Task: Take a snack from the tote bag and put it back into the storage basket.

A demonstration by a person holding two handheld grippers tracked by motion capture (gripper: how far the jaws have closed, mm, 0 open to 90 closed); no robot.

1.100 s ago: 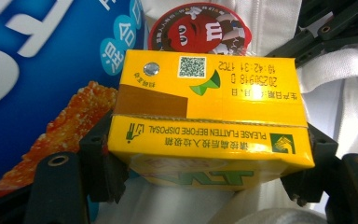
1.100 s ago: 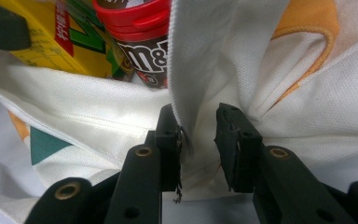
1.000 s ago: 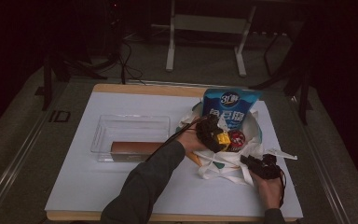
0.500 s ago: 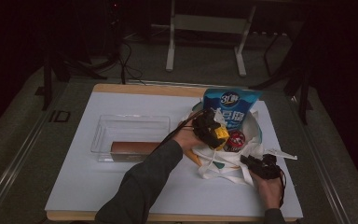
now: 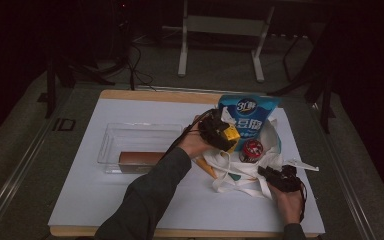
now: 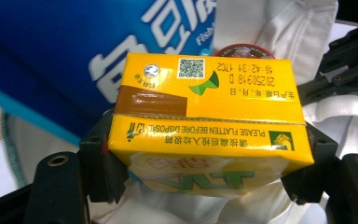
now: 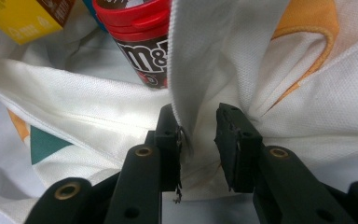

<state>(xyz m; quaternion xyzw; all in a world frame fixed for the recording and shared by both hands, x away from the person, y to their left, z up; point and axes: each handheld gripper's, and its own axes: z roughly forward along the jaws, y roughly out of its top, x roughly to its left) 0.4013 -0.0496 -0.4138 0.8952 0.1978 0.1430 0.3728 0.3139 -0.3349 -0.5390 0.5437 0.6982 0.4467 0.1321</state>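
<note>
The yellow carton (image 6: 209, 116) hangs just above the mouth of the white tote bag (image 5: 245, 172), right in front of the blue pouch (image 5: 247, 117) standing in it. Trouble could come if it clips the red-capped candy tube (image 5: 251, 150) or the bag rim folds shut under it. My left fingers (image 6: 95, 161) are spread wide, clamped on the carton's two ends. My right fingers (image 7: 235, 140) sit partly closed around a fold of the bag's rim; one pad touches the cloth, a firm pinch I can't confirm.
</note>
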